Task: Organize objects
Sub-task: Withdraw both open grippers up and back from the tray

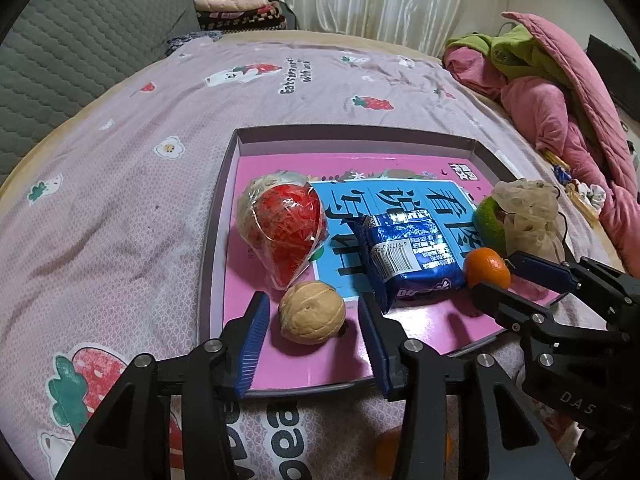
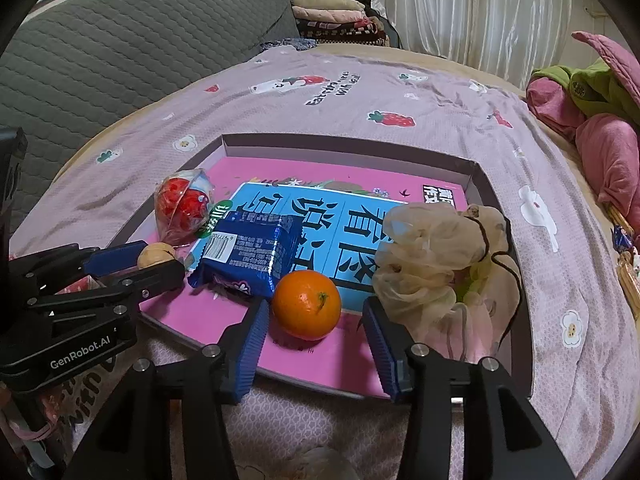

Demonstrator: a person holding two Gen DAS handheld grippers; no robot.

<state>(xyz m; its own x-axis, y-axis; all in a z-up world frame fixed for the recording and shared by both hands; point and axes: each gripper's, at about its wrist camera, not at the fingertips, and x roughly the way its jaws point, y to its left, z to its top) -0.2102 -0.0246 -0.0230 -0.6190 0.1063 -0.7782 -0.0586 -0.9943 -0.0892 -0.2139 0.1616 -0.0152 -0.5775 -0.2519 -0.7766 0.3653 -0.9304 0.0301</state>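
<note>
A walnut lies on the pink floor of a shallow box tray, between the blue pads of my left gripper. A small gap shows on each side of it, so the gripper is open. An orange rests in the same tray between the pads of my right gripper, also open and not touching it. Farther in lie a blue snack packet, a red item in clear wrap and a beige mesh pouch over a green fruit.
The tray sits on a bed with a pink strawberry-print sheet. A grey quilted headboard stands at the left and a heap of pink and green bedding at the right. Another orange lies below the left gripper.
</note>
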